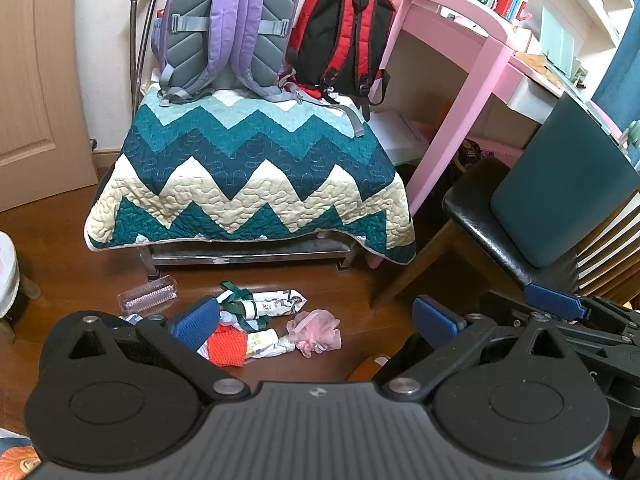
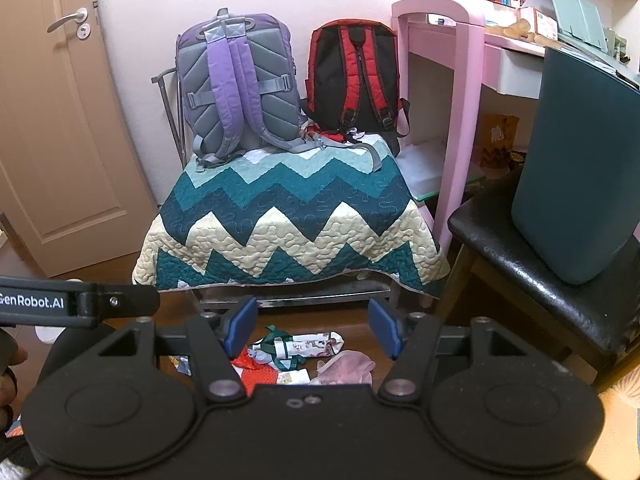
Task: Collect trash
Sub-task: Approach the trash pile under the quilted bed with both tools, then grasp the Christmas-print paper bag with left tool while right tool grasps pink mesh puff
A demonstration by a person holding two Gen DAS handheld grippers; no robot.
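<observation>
Both tongs wide, empty: my left gripper (image 1: 316,318) and right gripper (image 2: 312,328) hover over the trash pile (image 1: 256,320), lined up for a first pick. Pile lies on floor before the quilted bench (image 1: 248,168); backpacks (image 1: 228,28) stand beyond.

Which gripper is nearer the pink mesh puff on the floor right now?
Right, by my read. The right gripper, jaws open, hangs almost over the pink mesh puff. The left gripper, also open, frames the pile with the puff between its fingers, seemingly farther back.
</observation>
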